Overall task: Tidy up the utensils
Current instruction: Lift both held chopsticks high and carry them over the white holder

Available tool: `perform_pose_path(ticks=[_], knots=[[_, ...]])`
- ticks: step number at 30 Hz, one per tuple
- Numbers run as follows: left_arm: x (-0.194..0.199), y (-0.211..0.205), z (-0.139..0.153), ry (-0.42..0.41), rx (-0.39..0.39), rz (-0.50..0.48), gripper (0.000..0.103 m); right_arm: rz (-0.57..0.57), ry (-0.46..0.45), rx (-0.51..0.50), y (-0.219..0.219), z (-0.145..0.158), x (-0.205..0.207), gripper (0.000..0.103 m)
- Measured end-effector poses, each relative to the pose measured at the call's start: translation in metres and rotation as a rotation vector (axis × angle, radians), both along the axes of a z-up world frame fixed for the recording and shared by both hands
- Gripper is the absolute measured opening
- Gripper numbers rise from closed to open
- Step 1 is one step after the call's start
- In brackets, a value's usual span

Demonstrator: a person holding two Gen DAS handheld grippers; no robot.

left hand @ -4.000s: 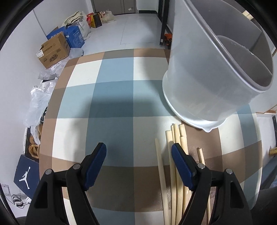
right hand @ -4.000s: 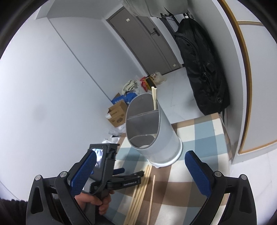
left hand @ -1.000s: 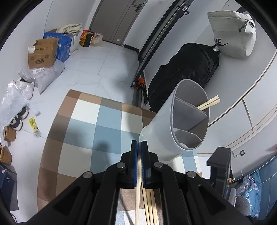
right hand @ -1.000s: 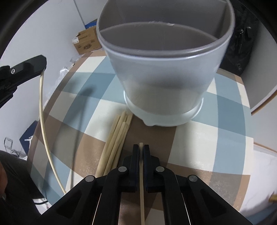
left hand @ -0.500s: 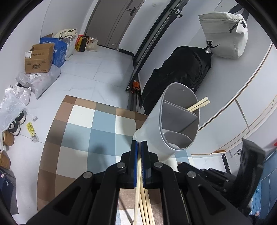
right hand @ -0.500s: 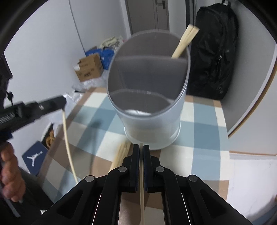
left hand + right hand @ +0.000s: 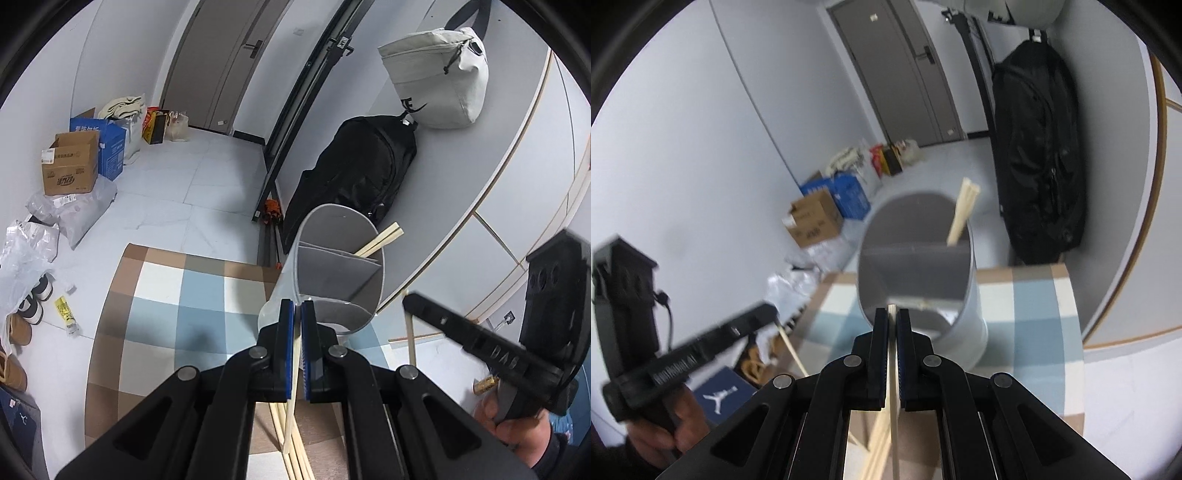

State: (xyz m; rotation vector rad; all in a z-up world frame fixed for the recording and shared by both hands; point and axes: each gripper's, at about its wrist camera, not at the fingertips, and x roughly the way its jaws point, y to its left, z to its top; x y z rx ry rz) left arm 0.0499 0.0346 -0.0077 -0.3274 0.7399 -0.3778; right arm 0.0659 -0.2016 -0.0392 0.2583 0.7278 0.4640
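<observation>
Checked blue, tan and white tablecloth [image 7: 159, 295] fills lower left of my left view. Tall grey plastic holder with dividers [image 7: 340, 273] stands mid-frame; two pale wooden chopsticks [image 7: 380, 240] lean in its back part. My left gripper [image 7: 297, 343] pinches one thin chopstick [image 7: 291, 398]. My right gripper [image 7: 893, 347] pinches another chopstick [image 7: 893, 413]. Loose sticks [image 7: 295, 454] lie bottom centre.

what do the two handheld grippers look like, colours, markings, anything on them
Both the left gripper and the right gripper have black angular plastic fingers with silver pivot screws and blue pads on the inner faces. Seen from the side, each is a long black bar with a boxy black block at its rear, with pale lettering too blurred to read. A dark sleeve shows at the right hand.
</observation>
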Motion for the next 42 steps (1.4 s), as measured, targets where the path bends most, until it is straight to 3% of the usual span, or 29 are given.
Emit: perform_pose_path(ticks=[8,16,20,28,35,42], knots=[[-0.006,-0.009,0.029,-0.059,0.014,-0.009,0.0,-0.007,-0.076,0.066,-0.01,0.025,0.006,0.004],[0.008,-0.018,0.073,-0.138,0.004,-0.017,0.0,-0.045,-0.238,0.139,-0.021,0.065,0.016,0.004],[0.015,-0.019,0.094,-0.163,-0.014,-0.026,0.0,-0.054,-0.284,0.158,-0.024,0.082,0.033,0.004],[0.034,-0.034,0.137,-0.276,0.03,-0.035,0.0,-0.107,-0.398,0.169,-0.031,0.113,0.064,0.004],[0.057,-0.04,0.136,-0.31,0.063,-0.041,0.0,-0.145,-0.407,0.169,-0.028,0.104,0.099,0.004],[0.077,-0.037,0.118,-0.286,0.07,-0.033,0.0,-0.197,-0.43,0.14,-0.024,0.087,0.122,0.004]])
